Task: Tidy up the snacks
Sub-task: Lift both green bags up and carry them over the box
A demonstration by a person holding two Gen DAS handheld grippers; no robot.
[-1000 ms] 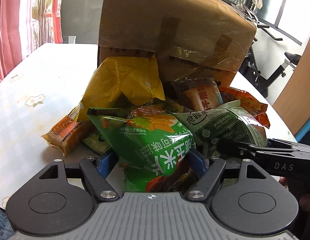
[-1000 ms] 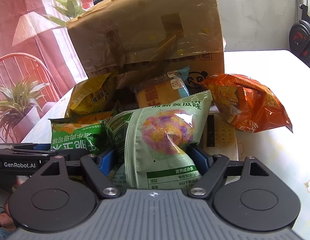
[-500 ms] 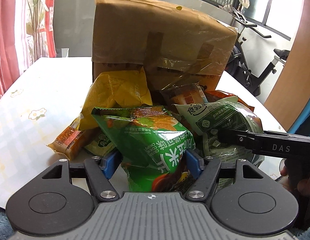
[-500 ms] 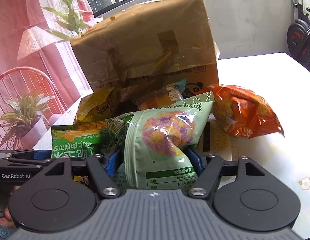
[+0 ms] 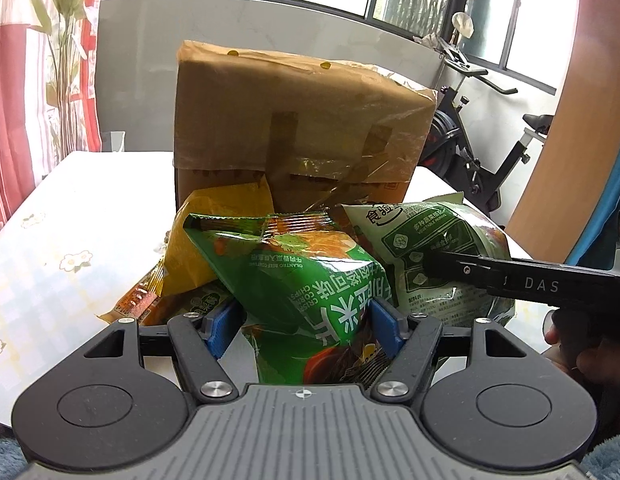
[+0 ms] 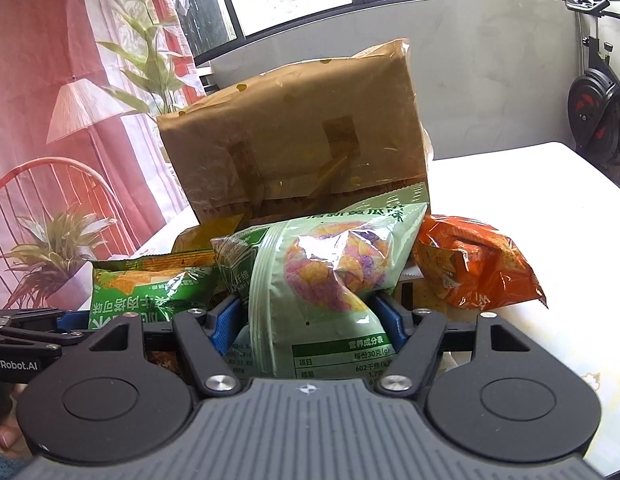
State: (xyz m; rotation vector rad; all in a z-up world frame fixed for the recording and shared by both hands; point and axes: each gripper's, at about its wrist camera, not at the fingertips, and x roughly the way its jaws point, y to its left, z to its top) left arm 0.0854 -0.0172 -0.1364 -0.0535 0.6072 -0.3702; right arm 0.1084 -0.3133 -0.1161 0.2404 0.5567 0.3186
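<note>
Left gripper (image 5: pixel 302 322): we are clamping the bright green chip bag (image 5: pixel 306 280) between the two blue pads; the jaws have just been closing a little on it, and the bag is bulging between them.
Right gripper (image 6: pixel 312 316): we are grasping the pale green snack bag (image 6: pixel 322 280) with the picture of coloured puffs; these jaws have also just been closing, and the pads are pressing into both sides of the bag.
Place of the two bags: they are sitting side by side, just in front of the taped cardboard box (image 5: pixel 302 128), and each one is showing in the other camera too.
Cardboard box: it is standing upright on the white table (image 5: pixel 70 216) with a flower pattern.
Other snacks: a yellow bag (image 5: pixel 226 216) is leaning against the box behind the bright green bag; a small orange packet (image 5: pixel 130 304) is lying on the table to its left; an orange bag (image 6: pixel 478 268) is lying on the table at the right of the pale green bag.
</note>
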